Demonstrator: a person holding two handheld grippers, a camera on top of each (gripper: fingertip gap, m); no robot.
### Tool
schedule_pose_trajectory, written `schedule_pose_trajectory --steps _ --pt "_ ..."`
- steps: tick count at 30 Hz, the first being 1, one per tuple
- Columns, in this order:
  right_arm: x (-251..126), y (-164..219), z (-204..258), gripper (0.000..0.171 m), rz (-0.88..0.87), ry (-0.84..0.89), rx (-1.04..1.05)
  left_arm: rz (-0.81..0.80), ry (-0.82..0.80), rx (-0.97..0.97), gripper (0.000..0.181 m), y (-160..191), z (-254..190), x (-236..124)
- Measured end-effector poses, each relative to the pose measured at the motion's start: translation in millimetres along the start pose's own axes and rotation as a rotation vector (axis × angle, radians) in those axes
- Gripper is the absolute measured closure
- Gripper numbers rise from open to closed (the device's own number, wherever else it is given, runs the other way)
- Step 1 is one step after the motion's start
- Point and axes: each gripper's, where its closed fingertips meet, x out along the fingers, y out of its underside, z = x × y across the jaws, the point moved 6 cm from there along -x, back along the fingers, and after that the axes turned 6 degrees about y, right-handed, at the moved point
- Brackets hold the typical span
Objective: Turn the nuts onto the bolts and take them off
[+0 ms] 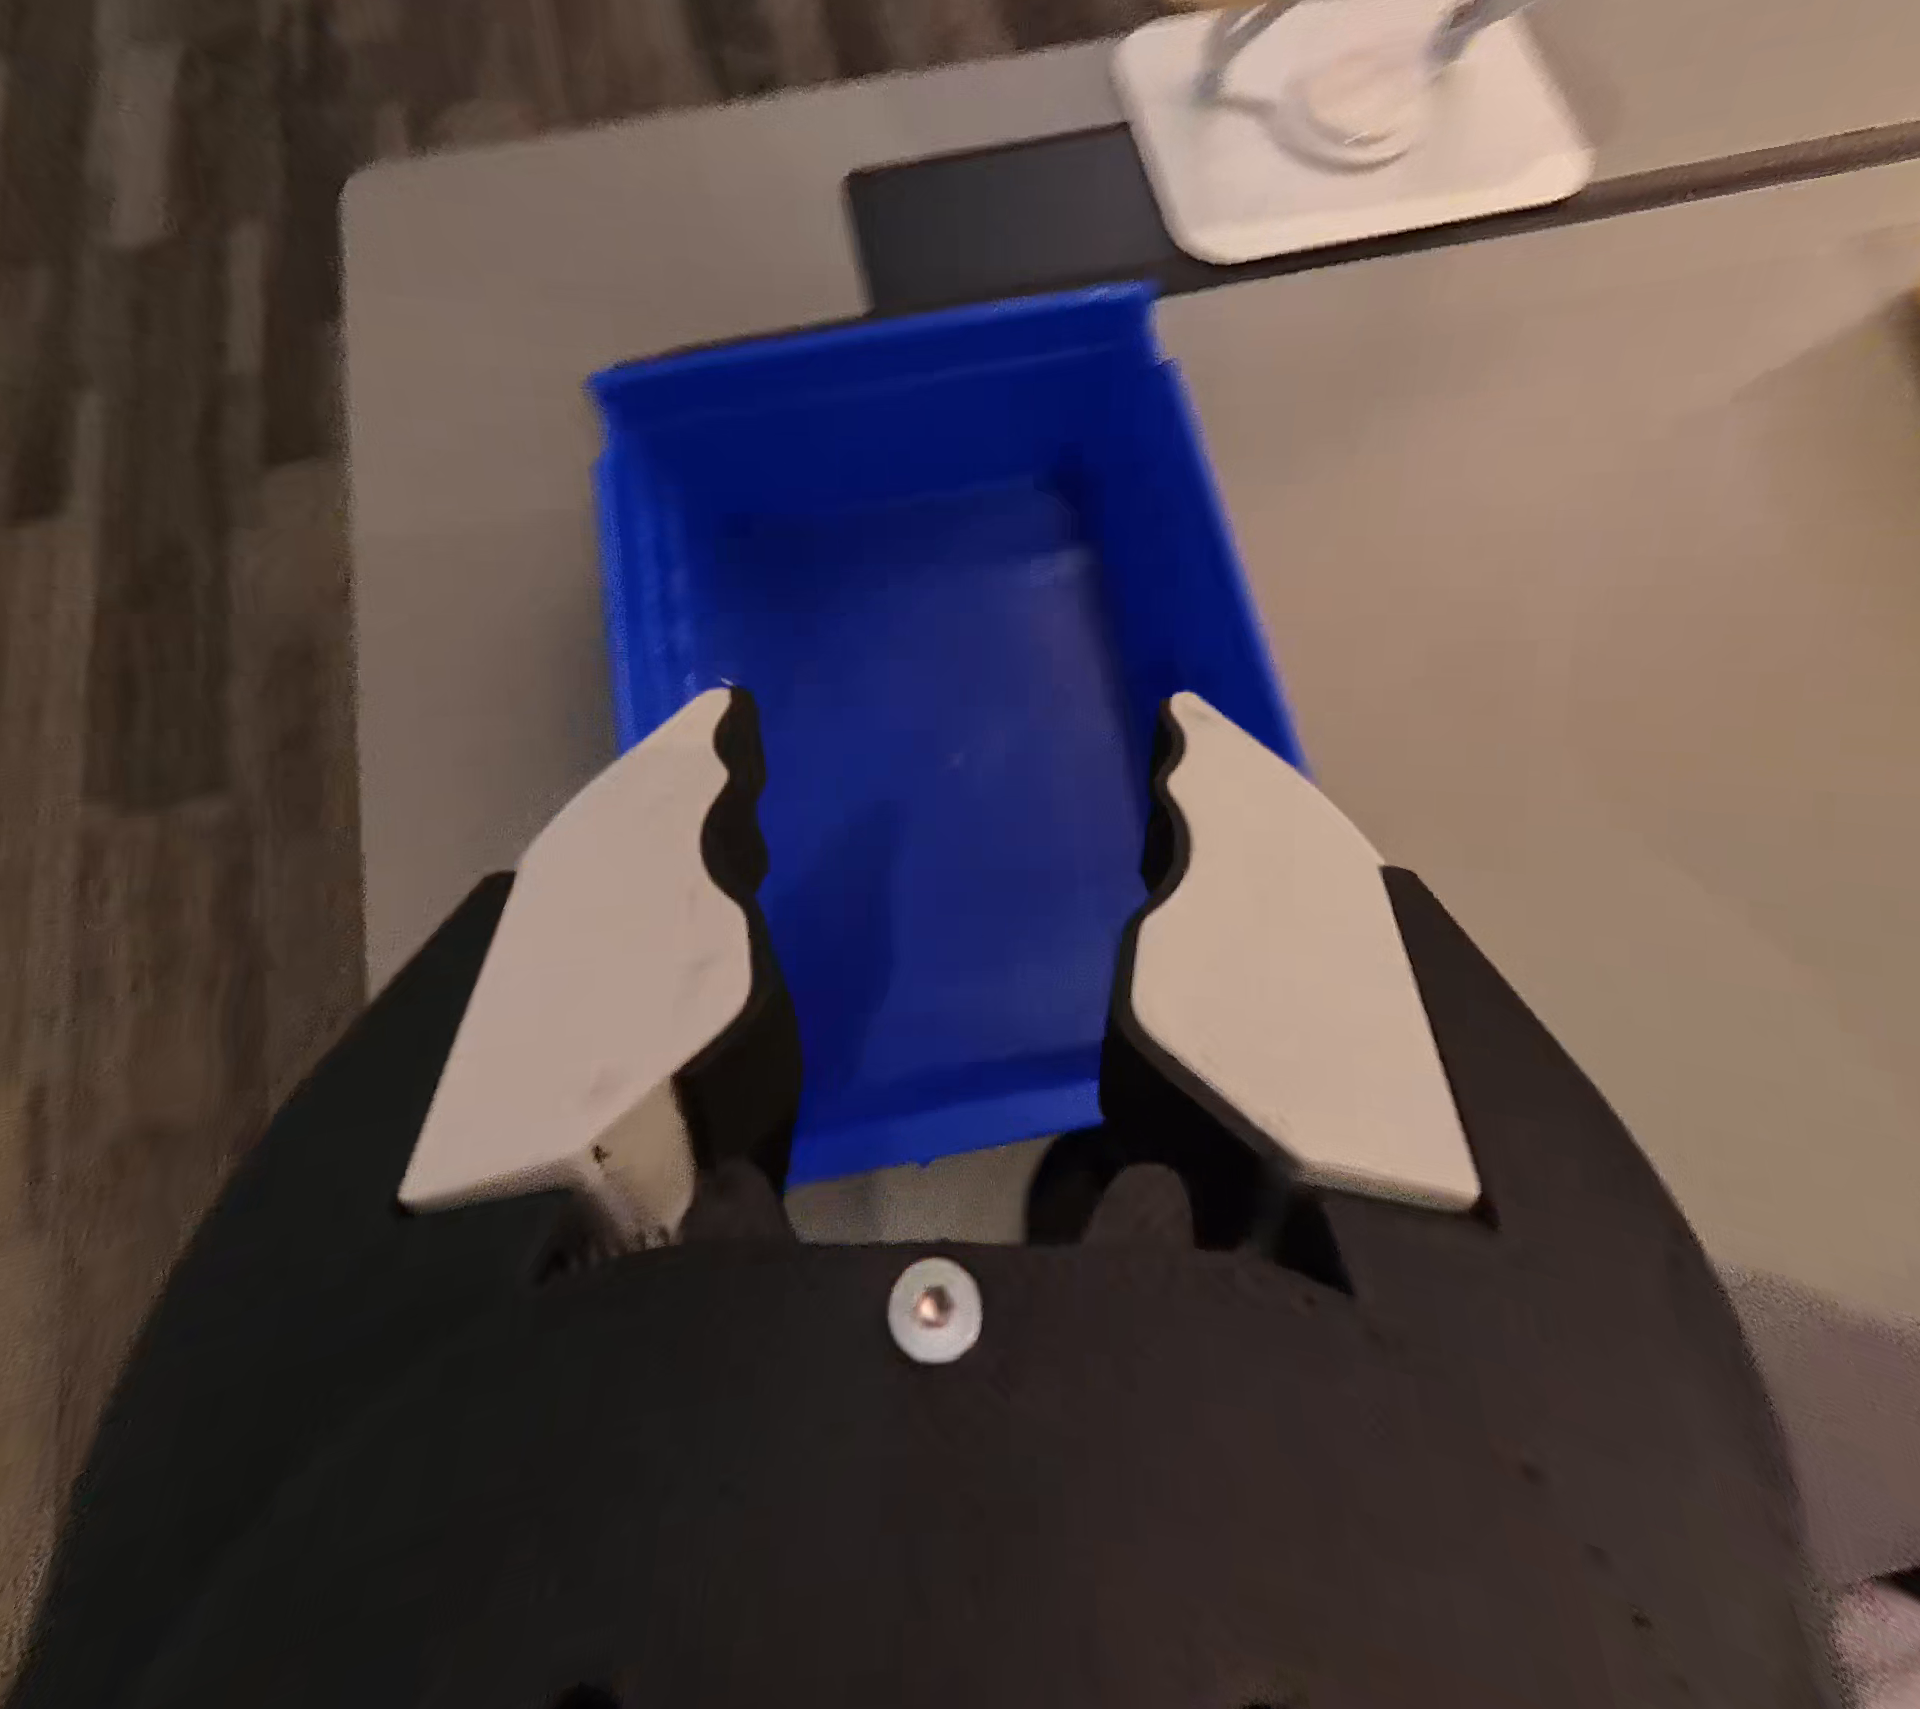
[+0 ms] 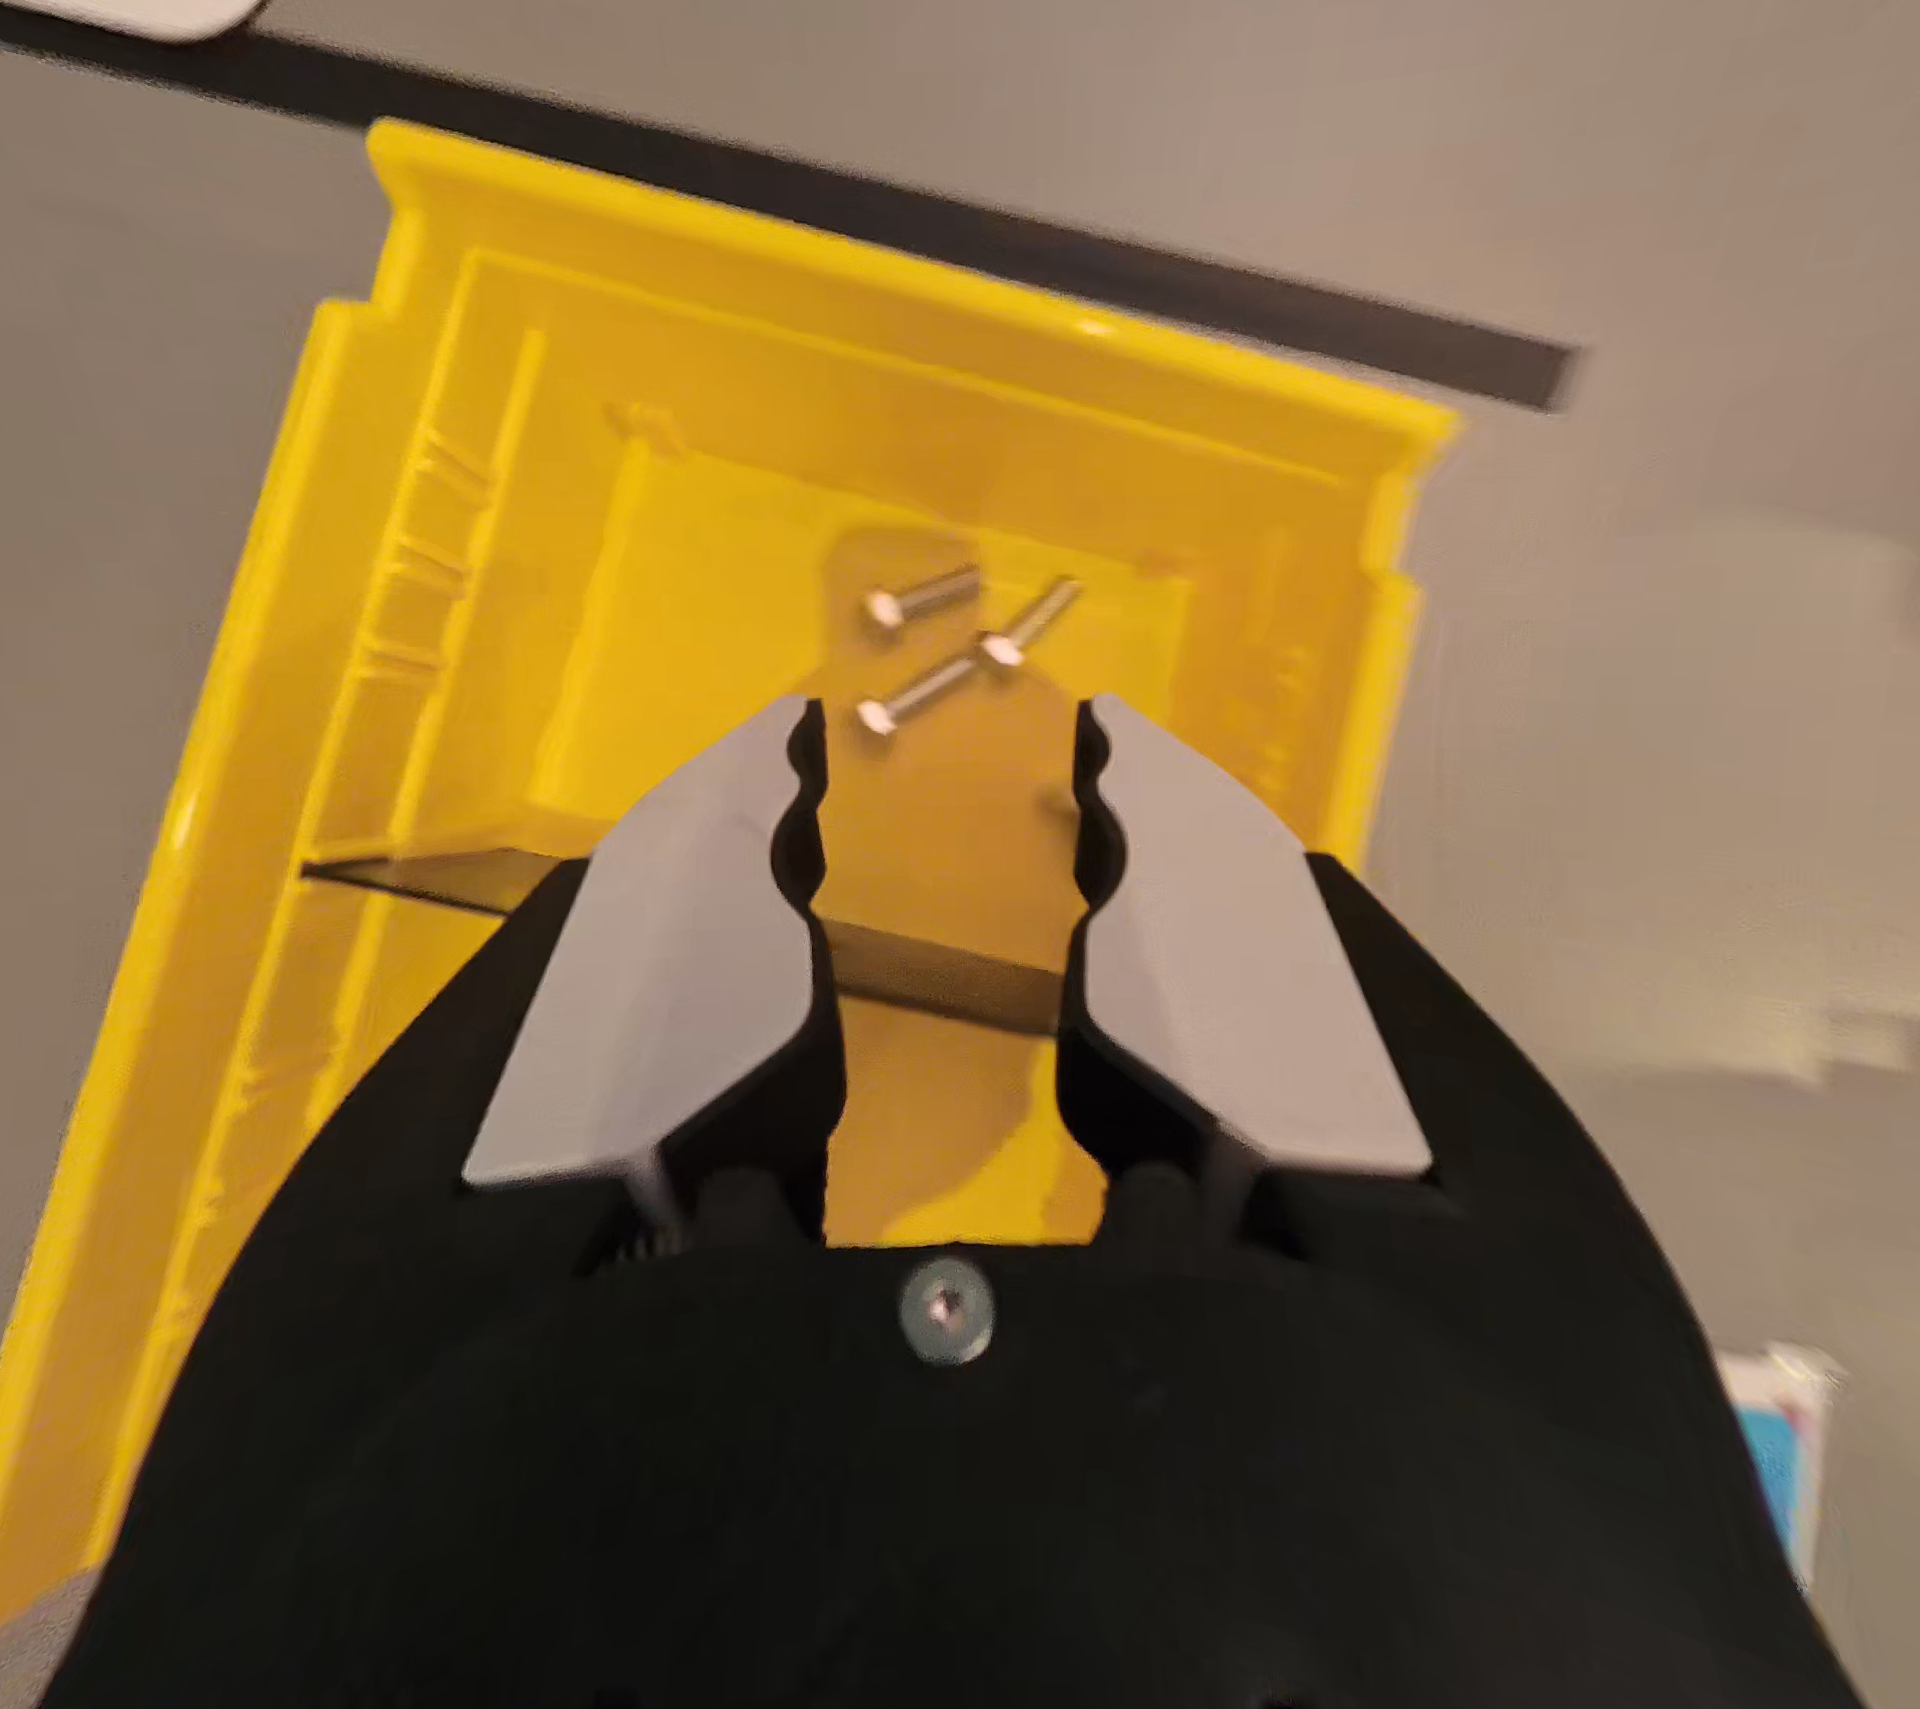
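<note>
Right wrist view | three silvery bolts [image 2: 940, 646] in yellow bin [image 2: 312, 620] | both claws spread, empty

L gripper [image 1: 951, 703] & R gripper [image 2: 948, 709]: fingers apart, empty.

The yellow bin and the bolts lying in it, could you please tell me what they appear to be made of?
The yellow bin looks like moulded plastic with a glossy finish: it has ribbed walls, stepped rims and bright highlights. The three bolts look like bare metal, probably steel, silvery and shiny, with pale glints on their heads and shanks; blur hides finer detail.
</note>
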Motion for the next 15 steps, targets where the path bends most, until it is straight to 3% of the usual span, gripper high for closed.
schedule_pose_trajectory --steps 4,9,12,15 --pt "-50 30 -44 0.125 -0.107 0.103 0.134 0.092 -0.079 -0.189 0.109 33 61 6" --pt "-26 98 -59 0.137 0.233 -0.037 0.220 0.201 0.006 -0.361 0.112 70 105 35" --pt "-10 113 -48 0.147 0.368 -0.146 0.226 0.270 -0.006 -0.408 0.118 86 119 53" --pt "0 116 -44 0.158 0.446 -0.109 0.193 0.368 0.071 -0.453 0.120 100 117 75"
